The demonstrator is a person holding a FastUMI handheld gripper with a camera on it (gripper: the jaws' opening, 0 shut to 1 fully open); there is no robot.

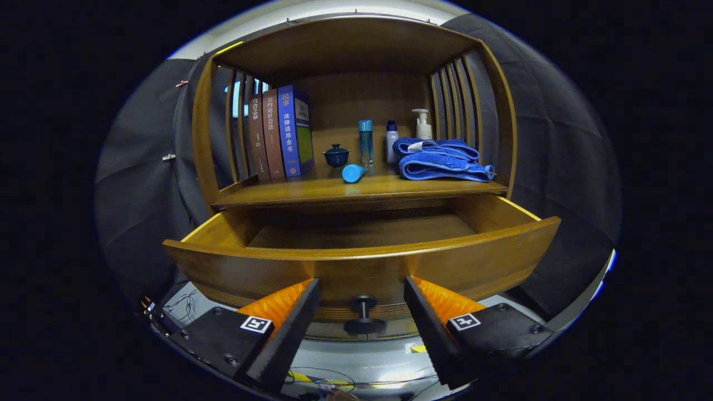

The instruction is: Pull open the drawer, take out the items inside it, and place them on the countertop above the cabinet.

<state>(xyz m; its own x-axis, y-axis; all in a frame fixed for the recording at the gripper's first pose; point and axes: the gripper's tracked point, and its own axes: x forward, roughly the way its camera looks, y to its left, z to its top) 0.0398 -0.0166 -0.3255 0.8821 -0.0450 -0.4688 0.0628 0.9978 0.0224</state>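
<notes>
Claw (362,303): fingers spread apart, gripping nothing, one on each side of the drawer knob without touching it.
Knob (363,314): dark, round, on a short stem, standing out from the drawer front in the gap between the fingers.
Drawer (362,267): wooden, pulled out toward the claw, its curved front just ahead of the fingertips; the part of its floor that shows, beyond the front, looks bare.
Surface (356,189): wooden countertop above and beyond the drawer, under the cabinet's open shelf bay.
Books (278,133): three standing upright together, beyond the left finger, against the slatted side.
Lidded cup (336,155): small, dark blue, just to the right of the books.
Blue cylinder (353,173): lying on its side near the surface's front edge, straight beyond the knob.
Tall blue bottle (365,140): upright behind the cylinder.
Small bottle (392,143): white with a dark cap, beside the tall one.
Pump bottle (423,125): upright at the back, behind the towel.
Blue towel (443,160): folded, beyond the right finger.
</notes>
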